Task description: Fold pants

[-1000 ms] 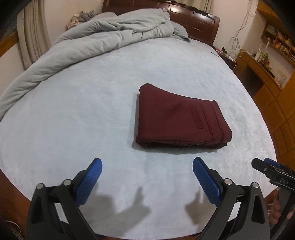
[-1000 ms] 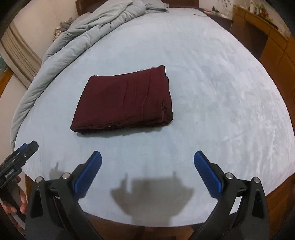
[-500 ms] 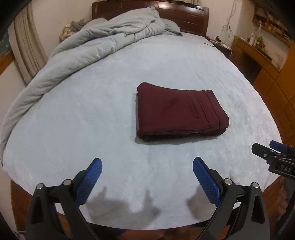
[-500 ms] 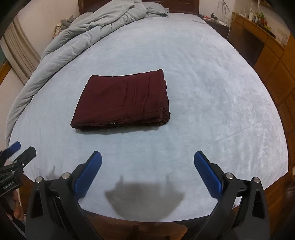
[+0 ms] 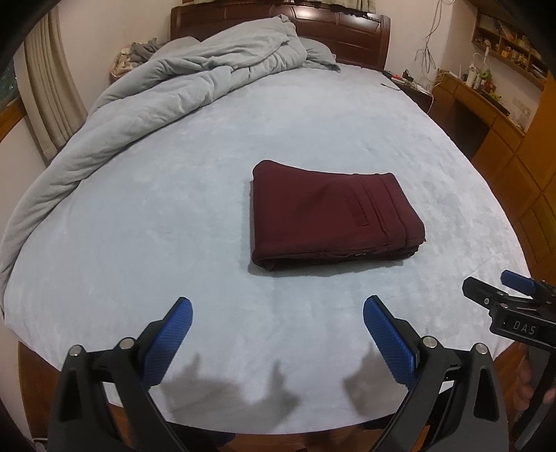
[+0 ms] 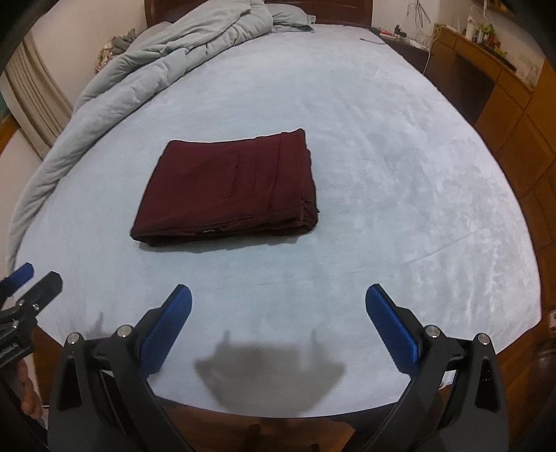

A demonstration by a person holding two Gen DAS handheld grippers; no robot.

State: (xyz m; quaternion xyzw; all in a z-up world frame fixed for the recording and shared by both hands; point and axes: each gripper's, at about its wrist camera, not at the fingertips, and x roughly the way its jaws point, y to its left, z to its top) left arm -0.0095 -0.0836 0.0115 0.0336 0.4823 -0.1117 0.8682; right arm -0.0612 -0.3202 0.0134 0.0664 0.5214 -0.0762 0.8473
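Dark maroon pants (image 5: 330,214) lie folded into a flat rectangle near the middle of the pale blue bed (image 5: 173,222), waistband and back pocket facing up. From the right wrist view the same pants (image 6: 229,187) sit left of centre. My left gripper (image 5: 278,313) hovers open near the bed's front edge, well short of the pants, with nothing between its blue pads. My right gripper (image 6: 278,302) is also open and holds nothing, over the front edge. Each gripper shows at the edge of the other's view: right gripper (image 5: 500,295), left gripper (image 6: 31,281).
A rumpled grey duvet (image 5: 166,94) is piled along the bed's far left side up to the dark wooden headboard (image 5: 340,31). Wooden desk and cabinets (image 5: 514,139) stand to the right. Curtains (image 5: 52,97) hang at the left. A hand (image 6: 27,393) holds the left gripper.
Both grippers have drawn back and up from the folded pants, so more of the bed and its front edge shows. The pants have not moved.
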